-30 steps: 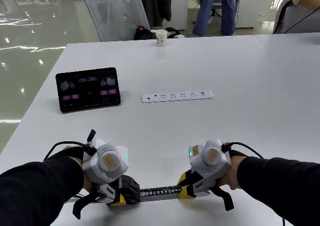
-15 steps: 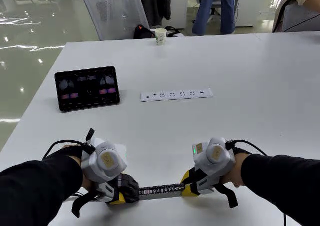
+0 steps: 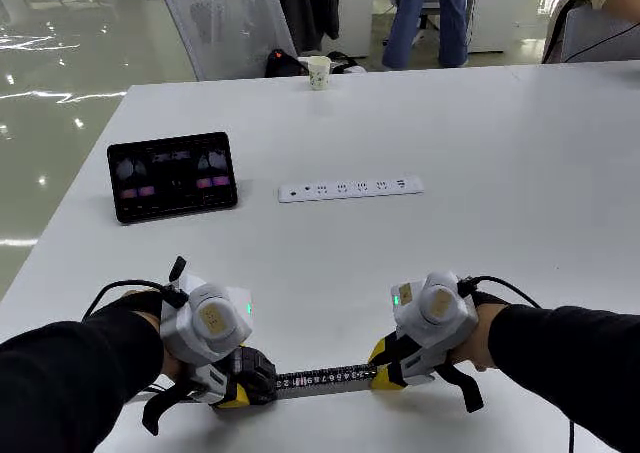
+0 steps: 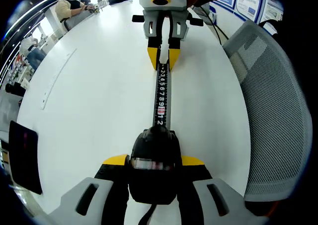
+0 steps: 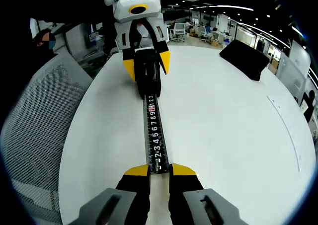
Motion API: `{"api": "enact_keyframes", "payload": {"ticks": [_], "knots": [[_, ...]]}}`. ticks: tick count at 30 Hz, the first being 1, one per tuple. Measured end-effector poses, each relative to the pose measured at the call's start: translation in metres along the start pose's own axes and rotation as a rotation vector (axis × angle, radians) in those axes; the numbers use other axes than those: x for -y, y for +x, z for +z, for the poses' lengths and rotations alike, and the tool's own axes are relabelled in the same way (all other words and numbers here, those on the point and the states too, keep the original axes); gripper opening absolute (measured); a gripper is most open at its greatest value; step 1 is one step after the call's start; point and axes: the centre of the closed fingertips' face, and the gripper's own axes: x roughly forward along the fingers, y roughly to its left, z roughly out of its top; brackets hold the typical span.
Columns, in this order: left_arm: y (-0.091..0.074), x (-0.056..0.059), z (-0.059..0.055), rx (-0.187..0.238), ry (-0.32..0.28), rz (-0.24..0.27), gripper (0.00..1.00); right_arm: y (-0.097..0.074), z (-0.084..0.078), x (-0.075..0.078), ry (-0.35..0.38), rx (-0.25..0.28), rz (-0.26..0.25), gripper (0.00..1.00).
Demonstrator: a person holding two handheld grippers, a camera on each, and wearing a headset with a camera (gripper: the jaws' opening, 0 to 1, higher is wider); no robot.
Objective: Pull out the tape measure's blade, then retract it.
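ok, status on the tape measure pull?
Left gripper shut on black tape measure case. Right gripper shut on tip of numbered blade, partly out over white table. White power strip, dark tablet well off the line.

One black tape measure [image 3: 256, 375]; two white-and-yellow grippers, the left gripper [image 4: 154, 160] and the right gripper [image 5: 160, 171]; one black tablet [image 3: 172, 175]; one white power strip [image 3: 350, 188]; one white paper cup [image 3: 318, 72]; one grey mesh chair [image 3: 232, 23]; one white tabletop [image 3: 480, 173].

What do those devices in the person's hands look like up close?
The left tool and right tool each have a rounded white-grey housing with a tan round patch, a small green light, and two grey-and-black jaws tipped in yellow. A black cable loops from the back of each. The person wears black long sleeves.
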Motion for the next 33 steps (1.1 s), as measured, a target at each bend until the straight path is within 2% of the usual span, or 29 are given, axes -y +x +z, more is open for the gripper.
{"api": "enact_keyframes", "payload": {"ticks": [33], "knots": [[0.001,0.001,0.0,0.002,0.0,0.0,0.31,-0.013,-0.018,0.002,0.014,-0.007,-0.015,0.1]]}}
